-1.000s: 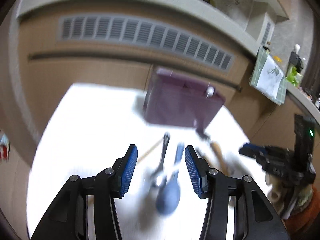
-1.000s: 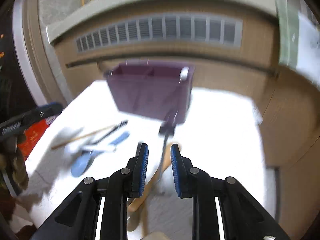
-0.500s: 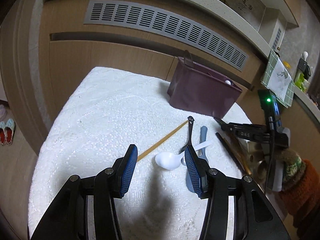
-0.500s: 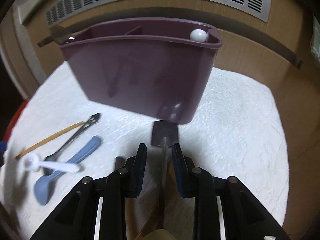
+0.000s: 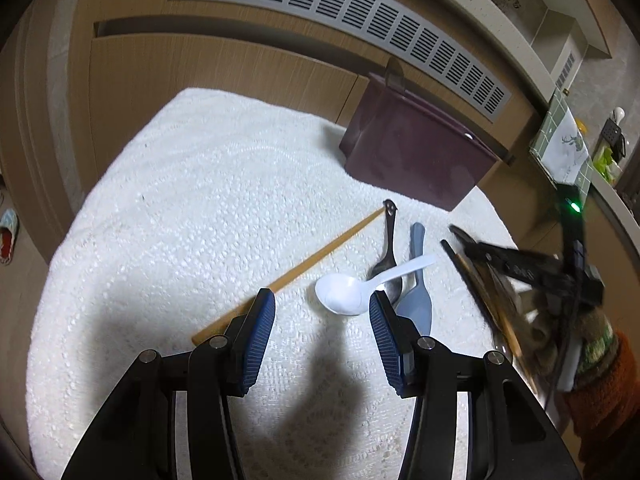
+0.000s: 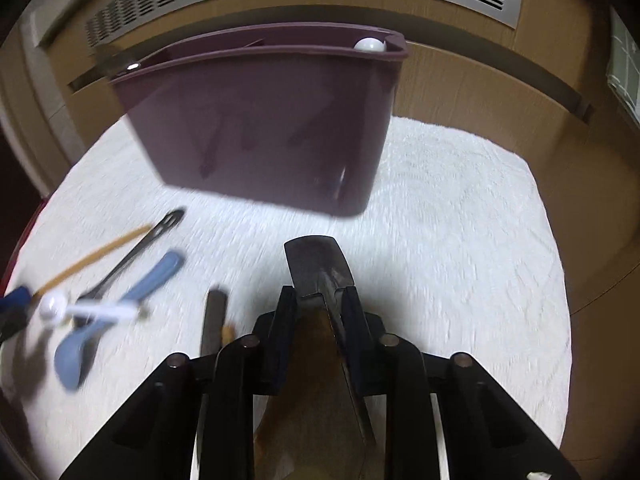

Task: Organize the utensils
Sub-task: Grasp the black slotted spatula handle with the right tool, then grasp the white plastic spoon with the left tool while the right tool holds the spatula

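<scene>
A purple utensil caddy (image 5: 416, 152) (image 6: 260, 124) stands at the back of the white cloth. A white plastic spoon (image 5: 352, 292), a black slotted spoon (image 5: 386, 248), a blue spoon (image 5: 416, 280) and a wooden chopstick (image 5: 304, 268) lie in front of my open left gripper (image 5: 322, 316). My right gripper (image 6: 318, 300) is shut on the dark handle of a spatula (image 6: 316, 264), whose flat end points at the caddy. The right gripper also shows in the left wrist view (image 5: 520, 264).
A white textured cloth (image 5: 180, 208) covers the table. A dark flat utensil (image 6: 214, 320) lies left of the right gripper. A white-tipped utensil (image 6: 368, 45) stands in the caddy's right end. A wooden cabinet with a grey vent (image 5: 340, 16) is behind.
My right gripper has closed on the spatula handle and moved nearer the caddy. My left gripper has drawn back and left from the spoons and stays open.
</scene>
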Motion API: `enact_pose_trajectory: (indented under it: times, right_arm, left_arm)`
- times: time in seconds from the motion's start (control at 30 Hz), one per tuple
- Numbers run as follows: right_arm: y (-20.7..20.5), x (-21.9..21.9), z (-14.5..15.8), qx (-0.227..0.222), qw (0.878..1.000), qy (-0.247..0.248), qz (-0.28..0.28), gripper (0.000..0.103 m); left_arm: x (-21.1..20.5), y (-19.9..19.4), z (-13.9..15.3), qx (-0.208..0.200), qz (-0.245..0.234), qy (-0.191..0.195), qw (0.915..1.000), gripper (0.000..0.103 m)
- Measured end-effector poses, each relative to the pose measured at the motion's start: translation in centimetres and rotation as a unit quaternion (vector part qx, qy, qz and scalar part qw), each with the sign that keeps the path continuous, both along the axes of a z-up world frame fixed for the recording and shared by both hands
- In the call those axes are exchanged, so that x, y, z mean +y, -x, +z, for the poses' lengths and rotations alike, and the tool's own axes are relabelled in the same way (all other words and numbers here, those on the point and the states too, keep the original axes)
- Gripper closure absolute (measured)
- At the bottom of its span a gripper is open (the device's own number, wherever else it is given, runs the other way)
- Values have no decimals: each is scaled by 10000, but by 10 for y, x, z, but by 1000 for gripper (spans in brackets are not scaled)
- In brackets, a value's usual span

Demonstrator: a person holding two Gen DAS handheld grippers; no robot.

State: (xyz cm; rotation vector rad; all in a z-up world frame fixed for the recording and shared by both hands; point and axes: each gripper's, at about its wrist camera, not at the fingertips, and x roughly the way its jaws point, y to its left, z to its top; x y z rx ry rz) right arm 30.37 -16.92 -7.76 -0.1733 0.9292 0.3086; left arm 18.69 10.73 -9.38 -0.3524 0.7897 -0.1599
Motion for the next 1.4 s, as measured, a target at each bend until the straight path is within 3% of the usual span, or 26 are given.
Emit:
enact_pose_trajectory:
  times: [0.17,0.3,0.53,0.67,0.77,0.93,1.03,1.1,1.17,1.4]
  right_arm:
    - [40,-3,0,318,9977,-376,460,80]
    - [63,-1,-1,156,9959,-52,890,76]
    - [46,4,5,-109,9955,264,899,73]
    - [35,11,0,-160,9913,398,1243,73]
    - [24,7,-5,-59,9924,384,1165,73]
    - [16,-11,-8,247,9952,-264,908,64]
    - [22,-6,-10,238,9953,-177,918,58]
    - [25,1,-11,127,9949,29,1005,61]
    - [28,1,-10,64,9957,28,927,73]
    - [63,-21,13,-265,9972,-433,553,74]
  left_arm:
    - [-7,0,3,28,-93,-33,9999,53]
    - [-15,1,7,16,-199,-113,9997,53]
    - [-22,9,10,5,-367,-298,9989,53]
    - [-22,11,11,8,-442,-320,9985,53]
    - [-25,14,13,-80,-581,-305,9978,53]
    - [-26,13,14,-143,-561,-371,9976,53]
    - [-24,11,16,-152,-421,-374,9983,53]
    - [-22,9,14,-70,-382,-353,9986,53]
    - [-21,8,12,14,-381,-351,9987,53]
    - [-17,6,17,-9,-275,-616,9977,53]
